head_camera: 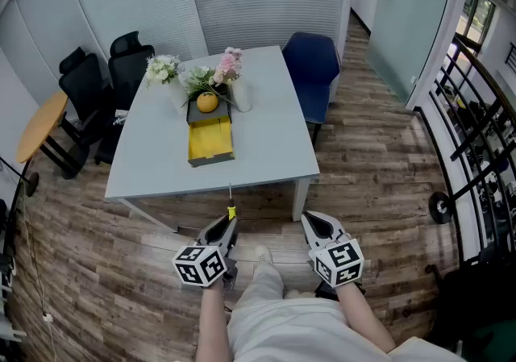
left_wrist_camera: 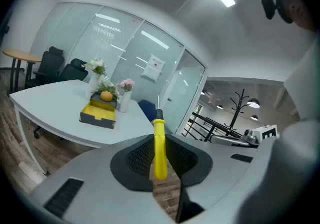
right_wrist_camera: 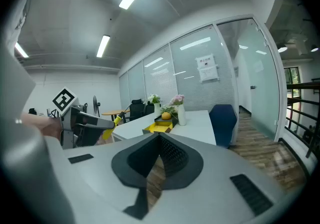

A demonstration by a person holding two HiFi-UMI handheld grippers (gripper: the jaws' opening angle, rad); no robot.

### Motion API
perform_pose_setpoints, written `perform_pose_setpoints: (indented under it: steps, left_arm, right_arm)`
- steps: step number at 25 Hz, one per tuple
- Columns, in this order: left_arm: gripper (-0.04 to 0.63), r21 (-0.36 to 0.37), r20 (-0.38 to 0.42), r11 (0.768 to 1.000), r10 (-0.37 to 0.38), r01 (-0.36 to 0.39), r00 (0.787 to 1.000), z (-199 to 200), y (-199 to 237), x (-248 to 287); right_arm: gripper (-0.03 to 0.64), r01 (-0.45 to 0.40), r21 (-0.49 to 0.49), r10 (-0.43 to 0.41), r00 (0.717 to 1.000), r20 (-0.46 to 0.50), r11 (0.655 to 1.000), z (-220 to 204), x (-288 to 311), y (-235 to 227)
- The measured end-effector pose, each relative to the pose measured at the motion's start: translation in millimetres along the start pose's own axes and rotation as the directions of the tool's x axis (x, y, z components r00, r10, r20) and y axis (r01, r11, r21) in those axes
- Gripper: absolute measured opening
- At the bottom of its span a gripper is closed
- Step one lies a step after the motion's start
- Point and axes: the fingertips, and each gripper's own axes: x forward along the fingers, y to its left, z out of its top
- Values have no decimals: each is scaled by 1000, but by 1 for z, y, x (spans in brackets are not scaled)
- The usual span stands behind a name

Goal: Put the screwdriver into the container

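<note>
A screwdriver [head_camera: 231,210] with a yellow handle [left_wrist_camera: 159,149] and a thin metal shaft is clamped between the jaws of my left gripper [head_camera: 228,227], shaft pointing toward the table. The container [head_camera: 210,143] is a dark tray with a yellow inside, lying on the pale table [head_camera: 266,143] ahead, well beyond the screwdriver tip. It also shows as the yellow tray [left_wrist_camera: 98,113] in the left gripper view and the yellow tray [right_wrist_camera: 159,127] in the right gripper view. My right gripper [head_camera: 313,223] hangs beside the left one with its jaws together and nothing between them.
An orange [head_camera: 207,101] sits at the container's far end, between white and pink flower vases [head_camera: 232,82]. A blue chair [head_camera: 310,70] stands at the table's right side, black office chairs [head_camera: 109,78] at its left. Wood floor lies between me and the table; a railing [head_camera: 476,126] runs along the right.
</note>
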Motion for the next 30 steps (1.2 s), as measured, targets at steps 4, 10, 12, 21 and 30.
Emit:
perform_pose_setpoints:
  steps: [4,10,12,21,30]
  left_arm:
    - [67,-19,19,1000,22,-22,1000,0,3,-25]
    - [67,-61,42,997,52,-50,998,4,22,-46]
    - [67,-68,45,996,56,-52,997,5,28,-47]
    - [67,-116,64,993,46,-38,997,22,70,-24]
    - [67,-146,3,989,14,-14,1000,71,172,52]
  right_arm:
    - [14,-20,-3,20,1000,0,1000,2,-5,18]
    - [14,-48,-7,48,999,-10,999,3,4,38]
    - [14,-51,4,51,999,-4,999,3,10,38]
    - [15,-34,12,35,999,-29,999,3,63,29]
    - [15,19,31,-17,997,-69,999,21,183,12]
